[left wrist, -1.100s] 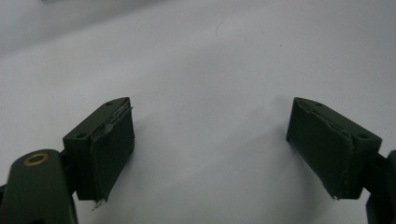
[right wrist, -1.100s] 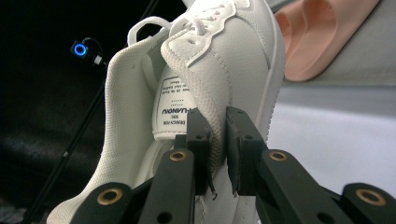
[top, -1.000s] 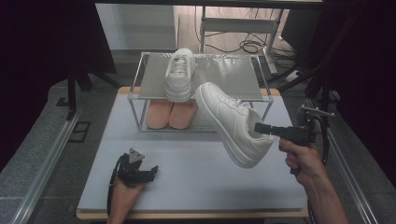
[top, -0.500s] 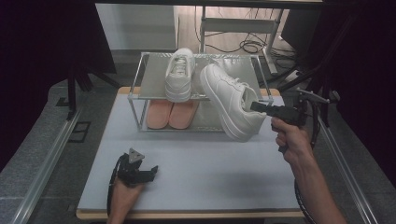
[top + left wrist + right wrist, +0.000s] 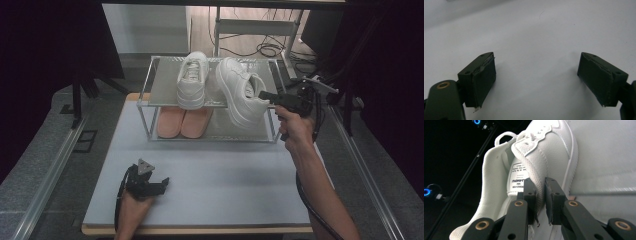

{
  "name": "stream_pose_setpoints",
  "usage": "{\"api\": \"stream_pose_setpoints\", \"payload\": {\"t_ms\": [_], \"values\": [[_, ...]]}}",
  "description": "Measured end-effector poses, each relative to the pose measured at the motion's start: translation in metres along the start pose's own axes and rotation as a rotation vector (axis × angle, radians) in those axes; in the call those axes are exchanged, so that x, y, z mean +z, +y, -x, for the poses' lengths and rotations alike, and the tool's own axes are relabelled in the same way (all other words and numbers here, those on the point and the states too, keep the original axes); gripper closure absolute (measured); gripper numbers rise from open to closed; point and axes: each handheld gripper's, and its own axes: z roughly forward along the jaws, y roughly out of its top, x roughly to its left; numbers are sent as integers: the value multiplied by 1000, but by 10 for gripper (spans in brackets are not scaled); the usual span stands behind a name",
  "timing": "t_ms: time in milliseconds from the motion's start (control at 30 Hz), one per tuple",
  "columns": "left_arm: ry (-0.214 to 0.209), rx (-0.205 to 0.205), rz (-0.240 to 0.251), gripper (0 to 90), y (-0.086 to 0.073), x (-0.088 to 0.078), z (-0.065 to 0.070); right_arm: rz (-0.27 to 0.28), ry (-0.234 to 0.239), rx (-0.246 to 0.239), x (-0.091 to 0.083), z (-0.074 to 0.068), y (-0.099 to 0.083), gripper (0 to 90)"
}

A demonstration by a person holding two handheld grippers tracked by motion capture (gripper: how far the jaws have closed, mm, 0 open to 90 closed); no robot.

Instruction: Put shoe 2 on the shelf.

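My right gripper (image 5: pixel 264 96) (image 5: pixel 540 195) is shut on the collar of a white sneaker (image 5: pixel 239 92) (image 5: pixel 534 157), pinching the padded side wall by the opening. The sneaker hangs tilted over the right half of the upper shelf of a small metal rack (image 5: pixel 165 90), toe pointing away. A second white sneaker (image 5: pixel 192 79) stands on that shelf to its left. A pink pair (image 5: pixel 183 122) lies on the lower shelf. My left gripper (image 5: pixel 148 184) (image 5: pixel 536 77) rests low over the white mat (image 5: pixel 225 175) (image 5: pixel 536 30) near the front left, open, nothing between its pads (image 5: pixel 484 80).
The rack stands at the far side of the mat. Dark curtains close off both sides, and cables and a metal stand (image 5: pixel 260 30) lie beyond the table. A metal rail (image 5: pixel 50 175) runs along the left edge of the table.
My right gripper has carried the white sneaker up and away from the middle of the mat to the rack's upper shelf. The left gripper has stayed put.
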Motion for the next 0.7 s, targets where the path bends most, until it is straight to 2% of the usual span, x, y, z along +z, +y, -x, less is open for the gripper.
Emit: {"api": "stream_pose_setpoints", "payload": {"t_ms": [167, 233, 333, 400, 500, 600, 700], "values": [[3, 2, 3, 153, 0, 0, 0, 29, -35, -49, 14, -13, 4, 749], [3, 3, 3, 155, 0, 0, 0, 14, -46, -91, 19, -21, 2, 714], [3, 4, 4, 155, 0, 0, 1, 31, -46, -124, 23, -27, 0, 655], [3, 1, 8, 155, 0, 0, 1, 47, -26, -111, 23, -26, 2, 591], [2, 4, 4, 156, 0, 0, 0, 51, 10, -97, 18, -22, 3, 552], [4, 2, 9, 156, 0, 0, 1, 56, -25, -148, 9, -25, 7, 535], [5, 2, 9, 156, 0, 0, 1, 65, -11, -171, -3, -27, 9, 531]]}}
